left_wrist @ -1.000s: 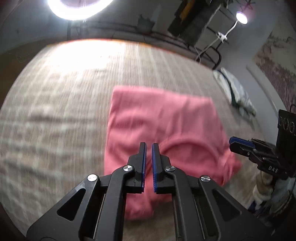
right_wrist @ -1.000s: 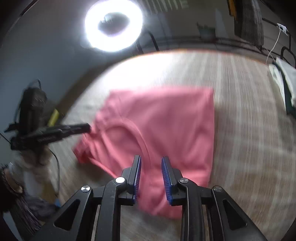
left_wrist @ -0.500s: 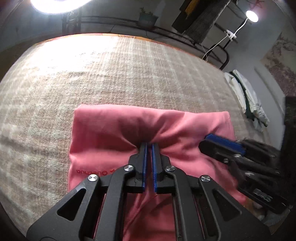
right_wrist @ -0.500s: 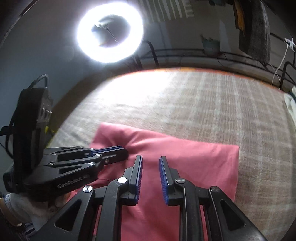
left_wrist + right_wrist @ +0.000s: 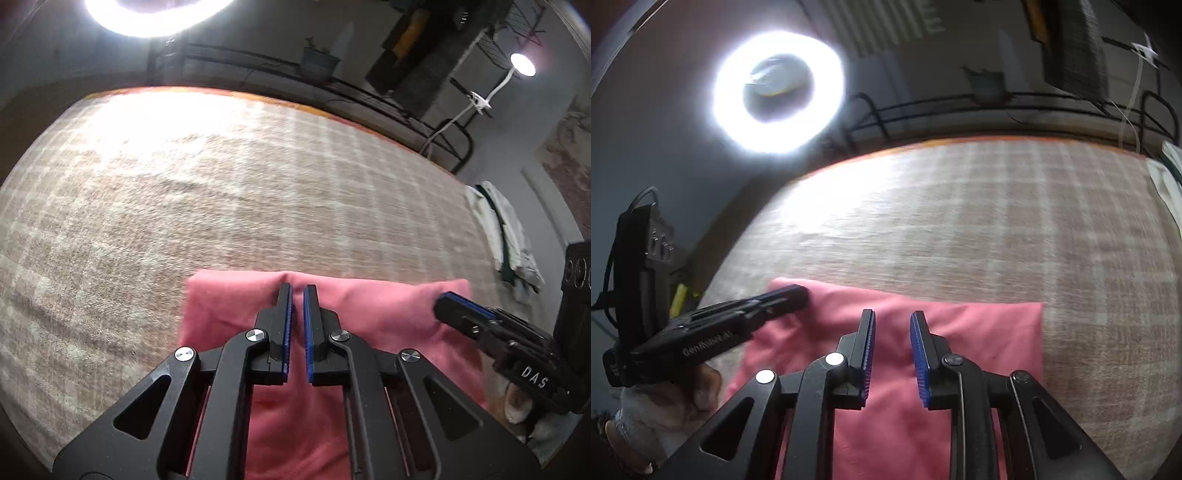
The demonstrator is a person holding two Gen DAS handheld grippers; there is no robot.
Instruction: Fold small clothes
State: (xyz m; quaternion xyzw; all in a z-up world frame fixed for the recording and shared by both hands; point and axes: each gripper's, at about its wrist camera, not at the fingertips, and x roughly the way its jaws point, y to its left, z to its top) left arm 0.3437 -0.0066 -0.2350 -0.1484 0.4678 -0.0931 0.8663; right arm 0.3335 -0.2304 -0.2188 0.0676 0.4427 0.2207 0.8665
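A pink garment (image 5: 373, 306) lies folded on the plaid cloth surface, with a straight far edge; it also shows in the right wrist view (image 5: 979, 332). My left gripper (image 5: 297, 290) sits over that far edge near its middle, its jaws nearly closed with a narrow gap, and the fabric bunches slightly at the tips. My right gripper (image 5: 892, 317) hovers over the garment with its jaws apart and nothing between them. Each gripper shows in the other's view, the right one (image 5: 461, 310) at the garment's right end, the left one (image 5: 790, 295) at its left corner.
The beige plaid surface (image 5: 221, 192) stretches far beyond the garment. A pile of white and green clothes (image 5: 506, 236) lies at the right edge. A ring light (image 5: 777, 92) and metal railing (image 5: 997, 107) stand behind the surface.
Both grippers moved away over the garment, carrying its near part across to the far edge. The garment now lies as a shorter folded band. The left jaws opened very slightly.
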